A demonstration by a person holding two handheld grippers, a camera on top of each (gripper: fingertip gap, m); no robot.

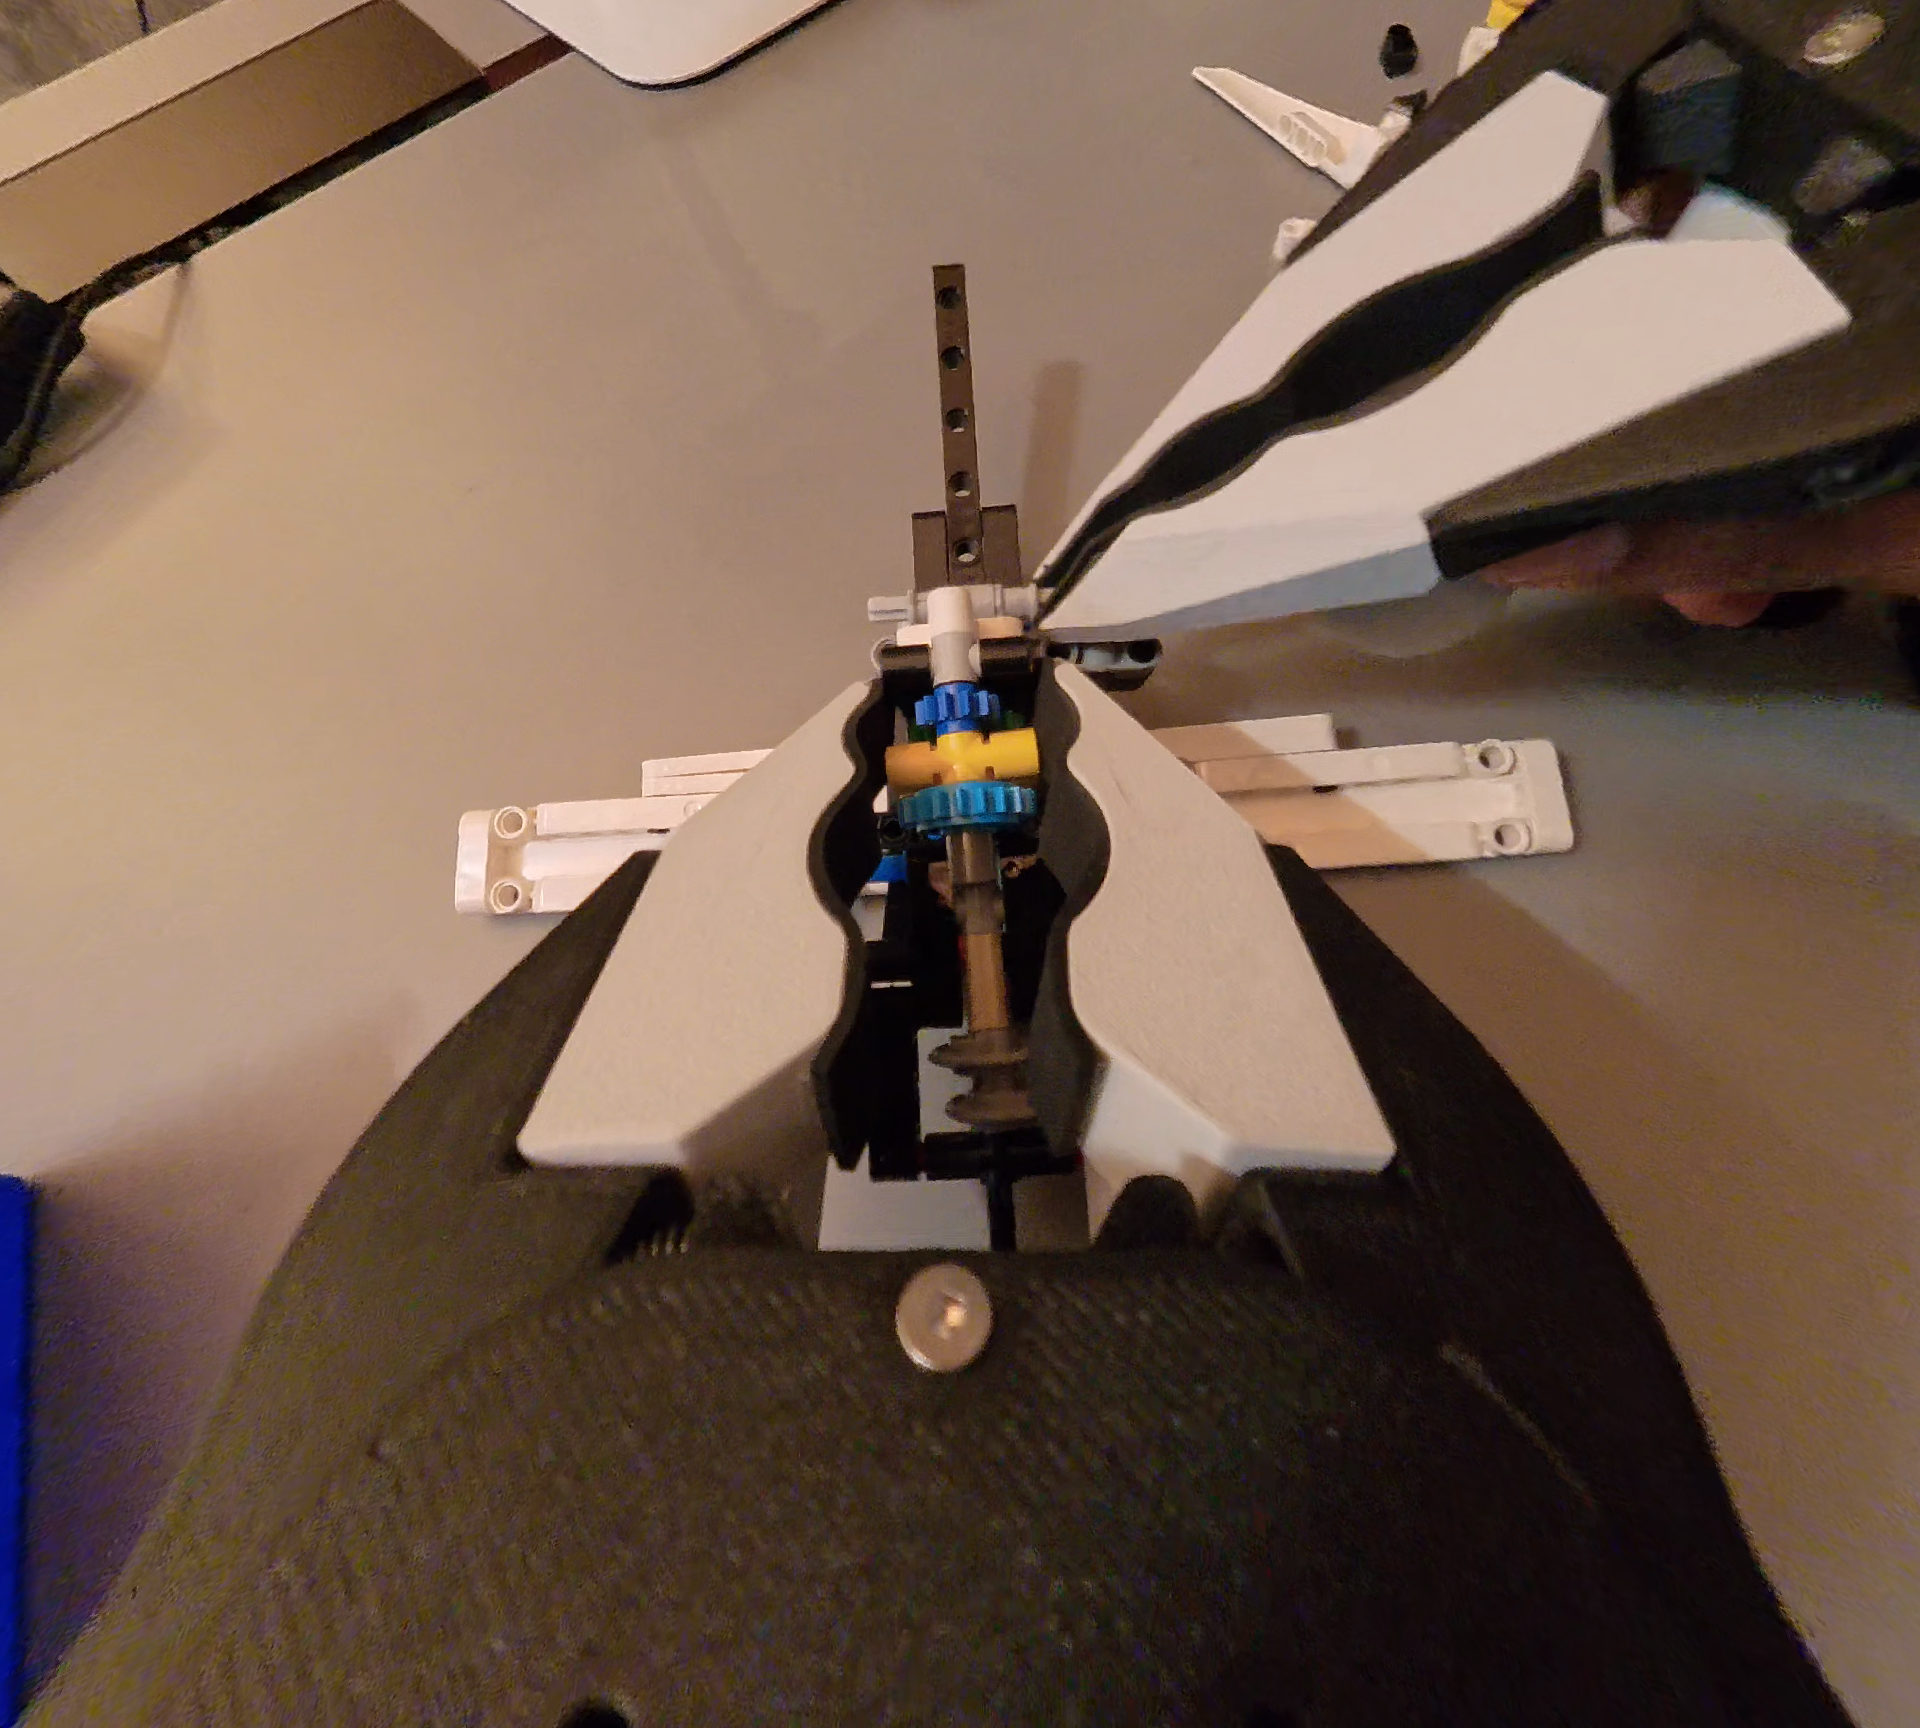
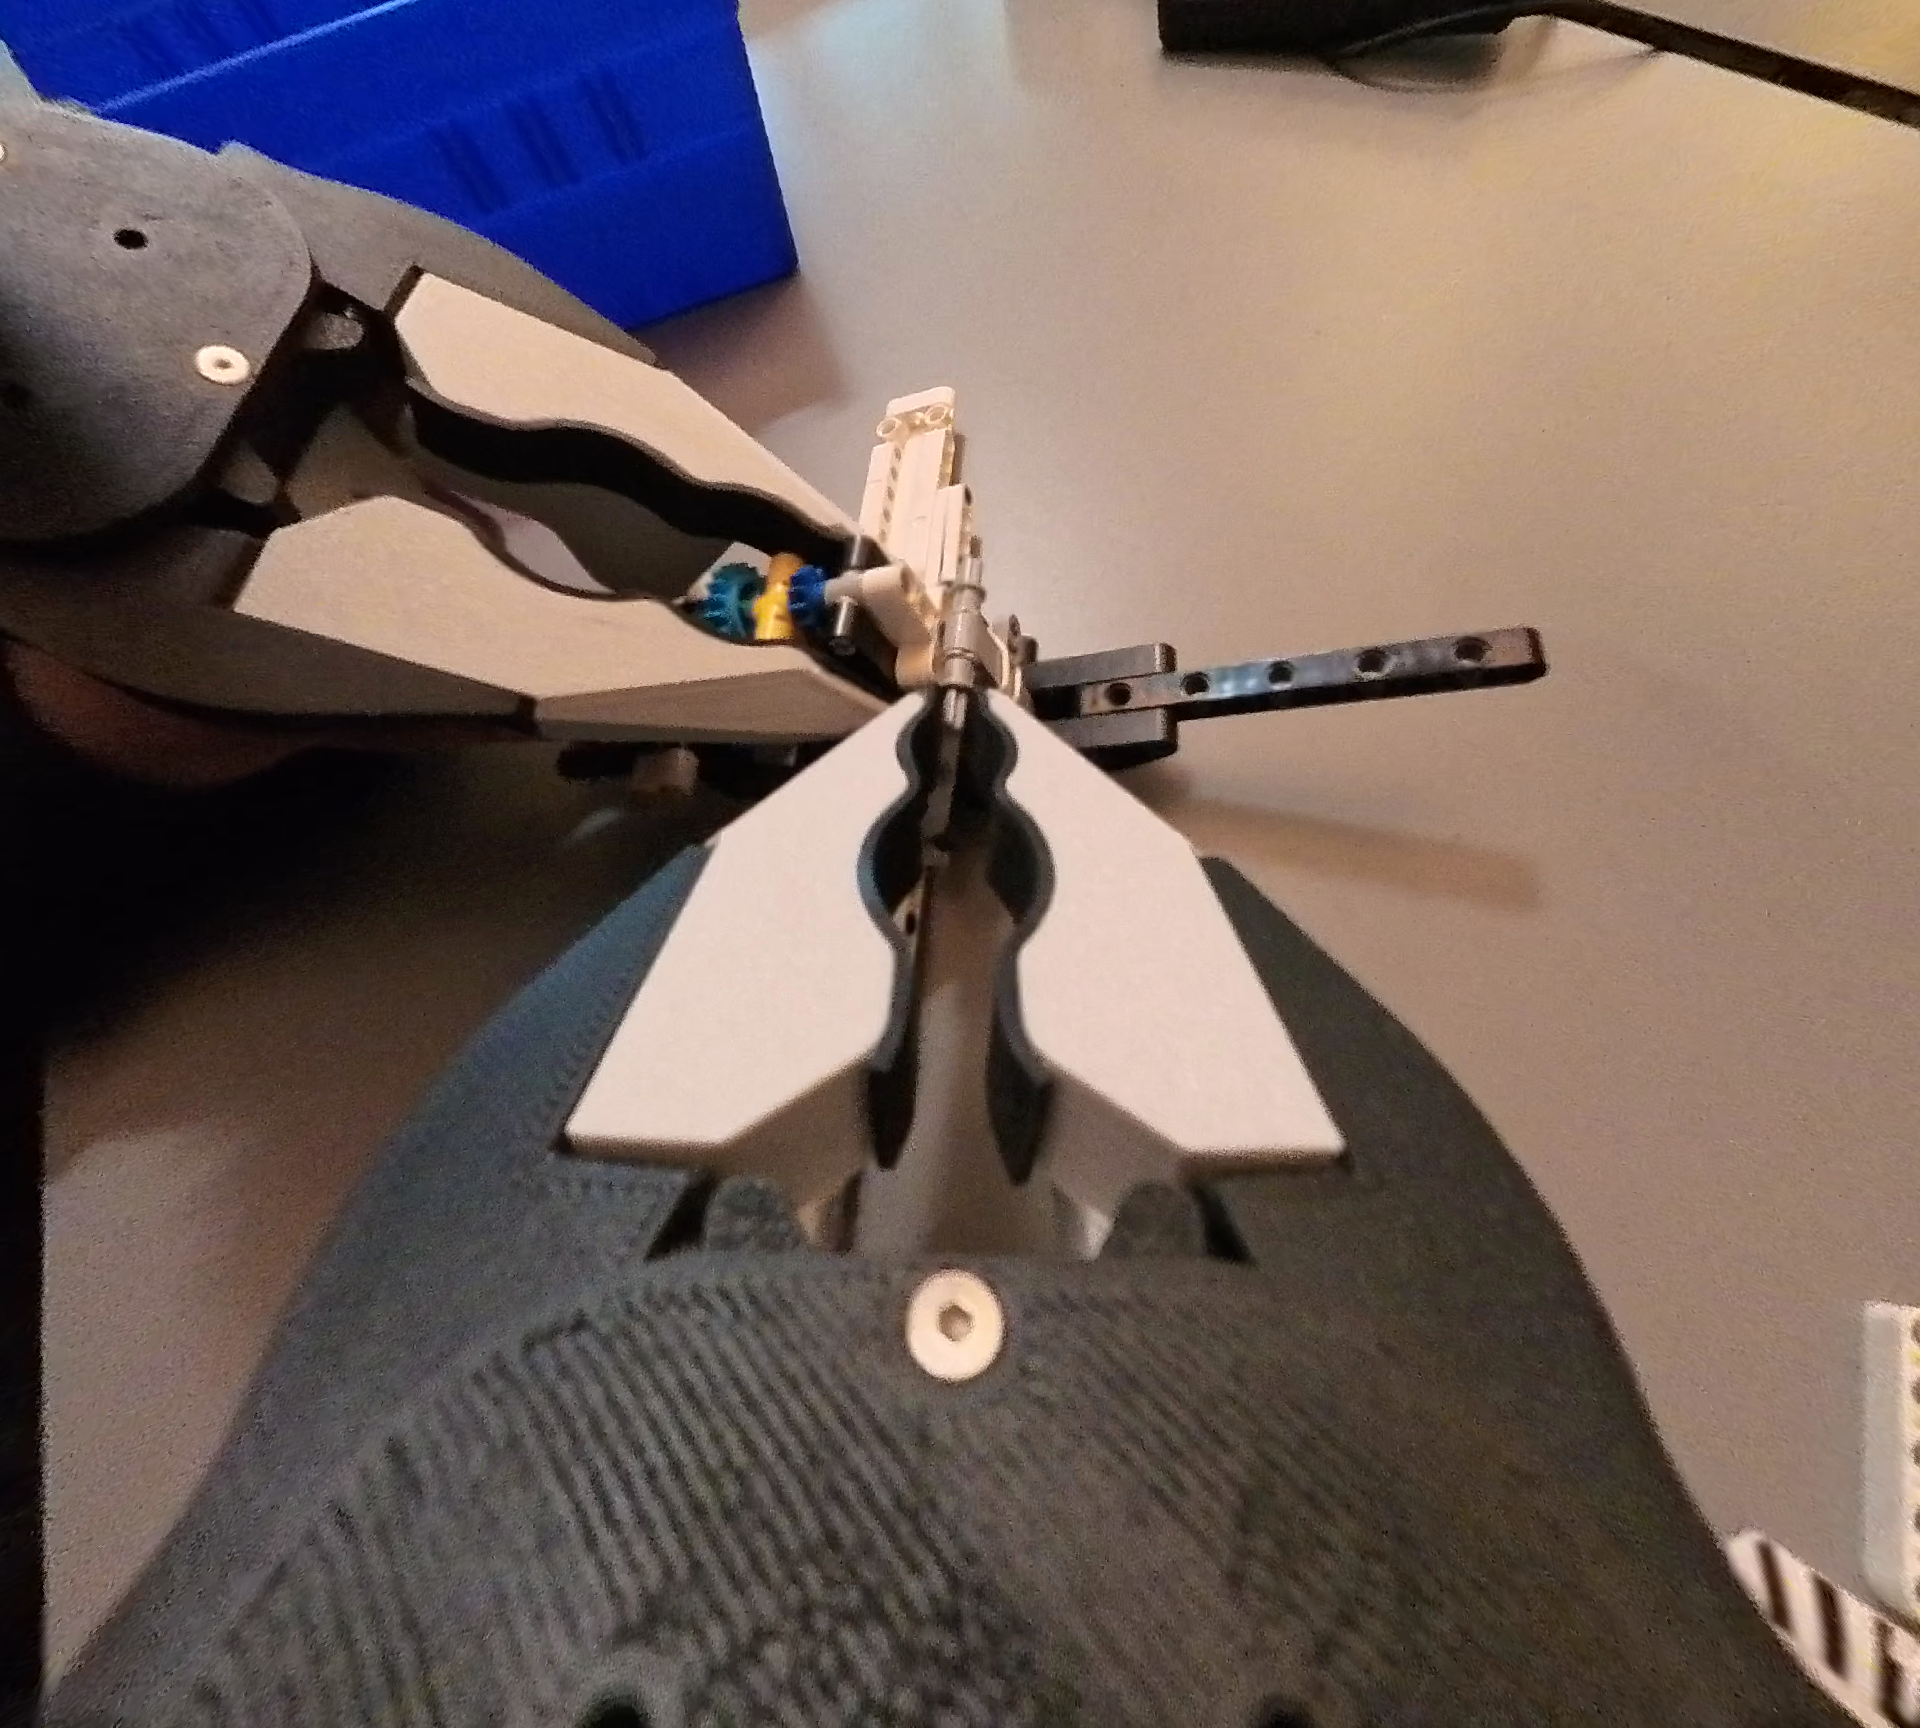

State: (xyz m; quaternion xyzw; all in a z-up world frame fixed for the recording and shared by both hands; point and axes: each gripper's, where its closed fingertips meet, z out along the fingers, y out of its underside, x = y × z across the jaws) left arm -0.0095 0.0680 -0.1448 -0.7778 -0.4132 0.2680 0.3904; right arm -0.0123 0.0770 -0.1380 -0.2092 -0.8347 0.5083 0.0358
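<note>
The toy-brick gear assembly (image 1: 961,764) sits clamped between the left gripper (image 1: 961,691) fingers, above the white beams (image 1: 1382,790), bracing it. The right gripper (image 2: 951,712) is closed on its grey cross axle (image 2: 961,639).

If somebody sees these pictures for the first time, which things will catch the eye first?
First, the toy brick model at the centre, with blue gears and a yellow piece, clamped between the left hand-held gripper's fingers. Next, the right hand-held gripper, closed on the model's grey pin. Behind, a blue bin stands on the grey table.
</note>
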